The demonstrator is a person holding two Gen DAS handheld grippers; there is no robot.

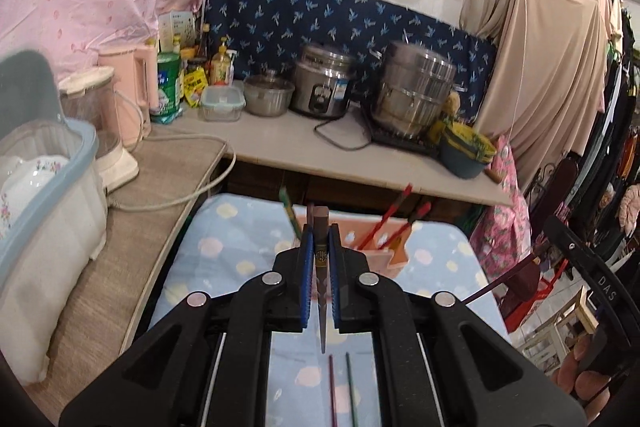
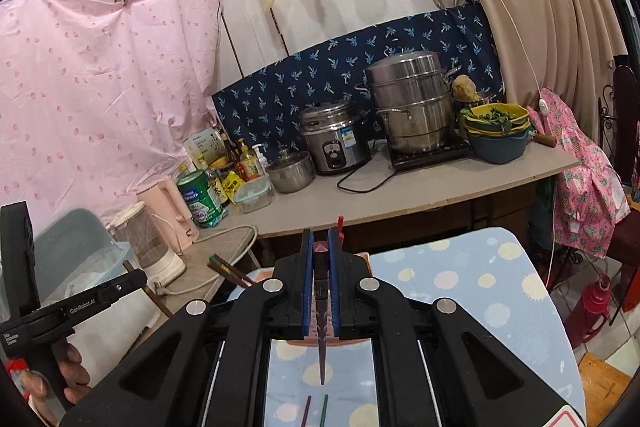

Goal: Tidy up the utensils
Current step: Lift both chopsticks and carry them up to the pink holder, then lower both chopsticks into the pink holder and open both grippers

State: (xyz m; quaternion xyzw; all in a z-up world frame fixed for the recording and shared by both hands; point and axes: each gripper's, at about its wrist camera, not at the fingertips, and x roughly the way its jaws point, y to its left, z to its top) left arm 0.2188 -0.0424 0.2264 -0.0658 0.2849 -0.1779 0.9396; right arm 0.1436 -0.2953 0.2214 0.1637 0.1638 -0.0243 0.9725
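Fingers first: left gripper (image 1: 320, 239) has its blue pads (image 1: 306, 247) clamped on a dark brown chopstick (image 1: 321, 267), tip pointing down and back toward the camera. Right gripper (image 2: 320, 247) is the same deal, pads (image 2: 307, 267) squeezed on another dark chopstick (image 2: 321, 307) w/ a pinkish top end. So each grip holds one stick, both lifted off the surface.

Biggest to smallest, what bears on progress:

Table w/ the blue dotted cloth (image 1: 224, 251) is the work area, sitting in front of the grey counter (image 1: 280, 143).

Pink holder (image 1: 376, 247) stands on that cloth, just past the left gripper's tips; in the right wrist view it's mostly hidden behind the fingers. It already has red sticks (image 1: 396, 211) leaning out to the right and a green one (image 1: 290, 213) on the left side, so part of the sorting looks done.

Two loose sticks, one purple (image 1: 331, 391) and one green (image 1: 350, 391), lie side by side on the cloth under the left gripper.

Judgement: roughly mid-task. Some sticks are in, two are in transit and not yet dropped, and at least two are still to be picked up. Can't tell if more lie out of view below the grippers.
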